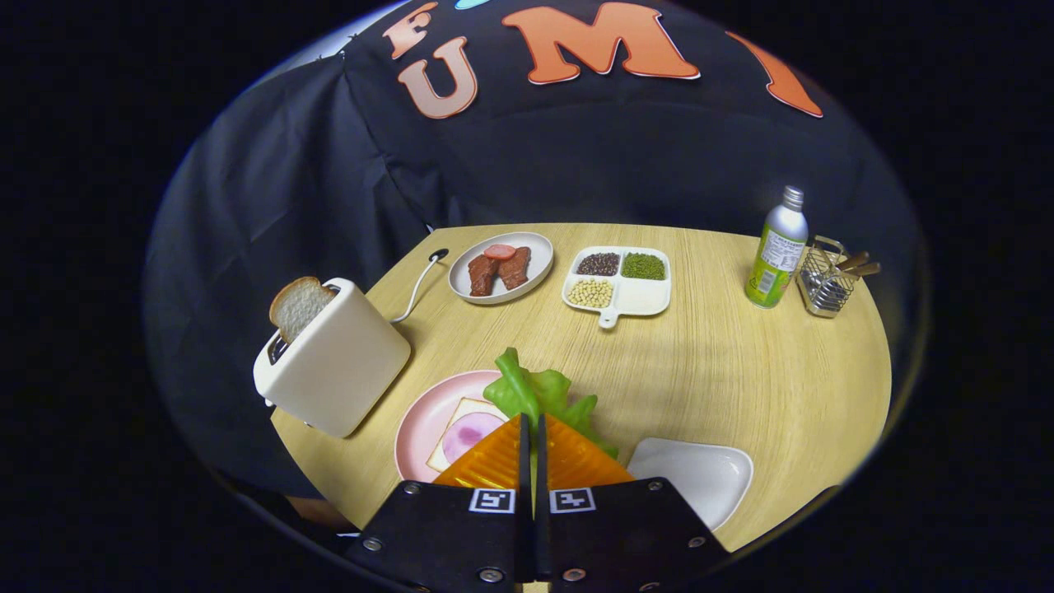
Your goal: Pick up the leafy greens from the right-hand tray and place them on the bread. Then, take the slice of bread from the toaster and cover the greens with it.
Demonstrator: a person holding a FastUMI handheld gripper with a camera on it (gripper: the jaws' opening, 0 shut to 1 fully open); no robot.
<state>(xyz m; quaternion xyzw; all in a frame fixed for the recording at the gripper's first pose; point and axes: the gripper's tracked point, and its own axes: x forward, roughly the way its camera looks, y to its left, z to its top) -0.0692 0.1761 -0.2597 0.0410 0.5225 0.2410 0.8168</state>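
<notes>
My gripper (531, 422) is shut on the leafy greens (535, 394), whose green leaves stick up just ahead of the orange fingers (486, 463). I hold them in the air between two dishes. To the left of the fingers lies a pink plate (418, 428) bearing a slice of bread (463, 409) topped with a round of pink ham (466, 434). To the right sits the white tray (700, 476), bare inside. Further left stands a cream toaster (333, 369) with a slice of bread (297, 305) poking out of its slot.
Beyond the greens, across the wooden table (741, 371), are a grey plate of meat slices (502, 267), a white divided dish of beans and seeds (619, 280), a green bottle (776, 249) and a wire cutlery holder (826, 280). The toaster's cord (418, 284) runs off the back edge.
</notes>
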